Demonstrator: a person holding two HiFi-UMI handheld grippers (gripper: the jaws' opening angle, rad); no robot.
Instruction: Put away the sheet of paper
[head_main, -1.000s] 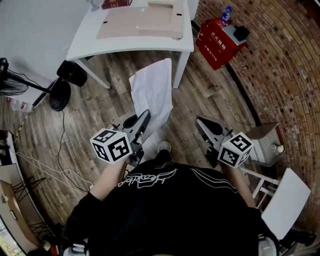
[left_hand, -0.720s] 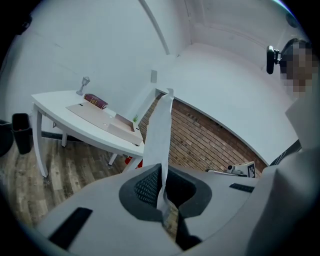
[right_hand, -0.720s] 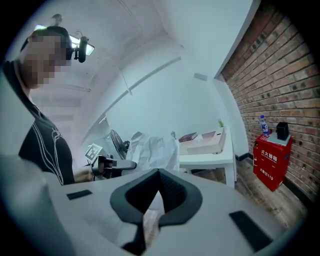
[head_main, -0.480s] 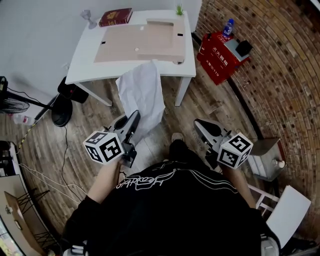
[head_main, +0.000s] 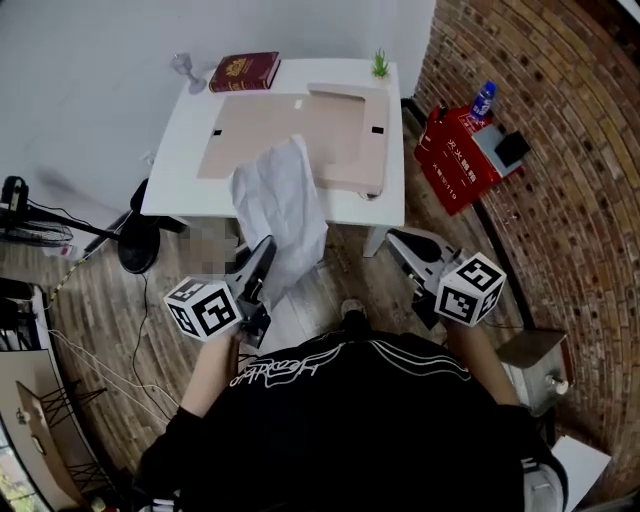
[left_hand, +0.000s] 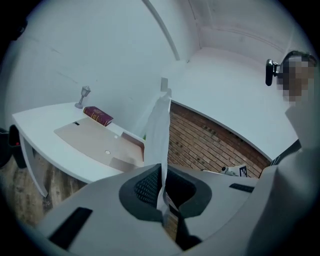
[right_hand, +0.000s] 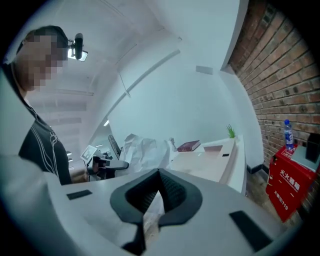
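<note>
A creased white sheet of paper (head_main: 280, 200) hangs upright from my left gripper (head_main: 268, 245), which is shut on its lower edge. Its top reaches over the front edge of the white table (head_main: 178, 170), beside a flat beige folder (head_main: 335, 125). In the left gripper view the paper (left_hand: 161, 130) stands edge-on, pinched between the pads of the left gripper (left_hand: 162, 172). My right gripper (head_main: 395, 238) is held at the right, apart from the paper, its jaws together with nothing in them. The right gripper view shows the paper (right_hand: 142, 149) to its left.
On the table are a red book (head_main: 245, 70), a small plant (head_main: 380, 65) and a glass (head_main: 182, 68). A red box (head_main: 465, 160) with a blue bottle (head_main: 482, 98) stands by the brick wall. A fan base (head_main: 138, 243) and cables lie on the wooden floor at the left.
The person has walked up to the table. The left gripper has carried the paper forward, and its top now overlaps the table's front edge. The right gripper has kept its place.
</note>
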